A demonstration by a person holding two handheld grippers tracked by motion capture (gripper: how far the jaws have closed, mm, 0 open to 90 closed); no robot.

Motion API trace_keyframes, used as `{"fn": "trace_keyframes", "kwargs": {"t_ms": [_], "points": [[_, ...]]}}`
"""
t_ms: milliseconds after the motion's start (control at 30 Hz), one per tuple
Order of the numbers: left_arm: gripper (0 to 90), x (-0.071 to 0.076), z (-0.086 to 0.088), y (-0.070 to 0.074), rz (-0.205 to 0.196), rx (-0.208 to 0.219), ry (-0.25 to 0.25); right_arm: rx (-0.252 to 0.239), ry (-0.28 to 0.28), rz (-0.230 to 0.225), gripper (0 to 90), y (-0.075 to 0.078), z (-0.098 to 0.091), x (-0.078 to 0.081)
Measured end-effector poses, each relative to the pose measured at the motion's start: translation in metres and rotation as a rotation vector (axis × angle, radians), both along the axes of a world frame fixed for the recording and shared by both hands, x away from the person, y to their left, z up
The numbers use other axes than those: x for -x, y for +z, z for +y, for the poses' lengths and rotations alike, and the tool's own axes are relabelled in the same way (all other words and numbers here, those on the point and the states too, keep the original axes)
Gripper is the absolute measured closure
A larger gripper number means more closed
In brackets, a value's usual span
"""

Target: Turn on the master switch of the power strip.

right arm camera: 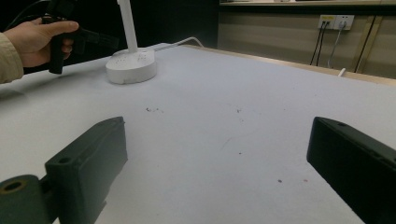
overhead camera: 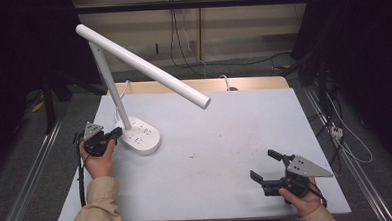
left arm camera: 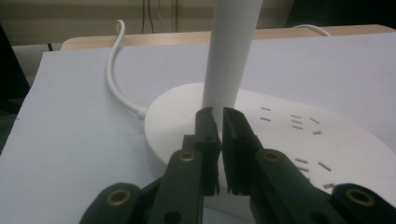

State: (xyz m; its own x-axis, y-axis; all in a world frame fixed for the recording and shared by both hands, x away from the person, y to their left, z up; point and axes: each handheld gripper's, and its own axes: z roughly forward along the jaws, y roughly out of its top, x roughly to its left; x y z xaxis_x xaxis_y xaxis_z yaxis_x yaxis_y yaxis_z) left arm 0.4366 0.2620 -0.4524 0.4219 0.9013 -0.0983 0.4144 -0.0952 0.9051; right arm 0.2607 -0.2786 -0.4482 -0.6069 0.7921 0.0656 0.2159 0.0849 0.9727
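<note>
Lab-like recording booth: black curtains (overhead camera: pixel 11 58), floor rails (overhead camera: pixel 31 167), loose cables (overhead camera: pixel 345 134).

The lamp base (overhead camera: pixel 139 135) sits on the table (overhead camera: pixel 221 154) just ahead of the left gripper (overhead camera: pixel 116 133), well apart from the right gripper (overhead camera: pixel 264 165).

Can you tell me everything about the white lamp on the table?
The lamp is all white and looks like smooth plastic. Its rounded base, marked with small dashes, sits on the table near the left edge. A thin post leans up to a long tube head slanting down to the right. A white cord leaves the back. The left gripper, shut, hovers over the base.
</note>
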Motion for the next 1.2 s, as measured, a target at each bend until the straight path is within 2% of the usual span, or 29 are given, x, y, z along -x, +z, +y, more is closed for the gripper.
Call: {"fn": "trace_keyframes", "kwargs": {"t_ms": [100,233,633,767,967,1200], "points": [[86.1,-0.0007,0.0002,-0.0007,0.004,-0.002,-0.002,0.0,0.002,0.0,4.6,0.0,0.0,-0.0001],[87.0,-0.0017,0.0008,-0.0013,0.002,0.015,0.007,-0.002,-0.001,0.001,4.6,0.0002,-0.0001,-0.0001],[90.0,-0.004,0.0003,-0.0032,0.016,0.017,0.018,0.0,0.0,-0.004,4.6,0.0004,-0.0002,-0.0005],[90.0,-0.0058,-0.001,-0.0012,0.017,-0.008,0.01,0.001,0.0,-0.003,4.6,0.0004,0.0,-0.0004],[90.0,-0.0083,-0.004,0.0029,0.012,-0.017,0.009,0.0,-0.001,-0.004,4.6,0.0006,-0.0006,-0.0001],[90.0,-0.01,-0.0062,-0.0009,0.031,-0.025,0.02,-0.003,-0.001,-0.005,4.5,0.0009,-0.001,0.0002]]}}
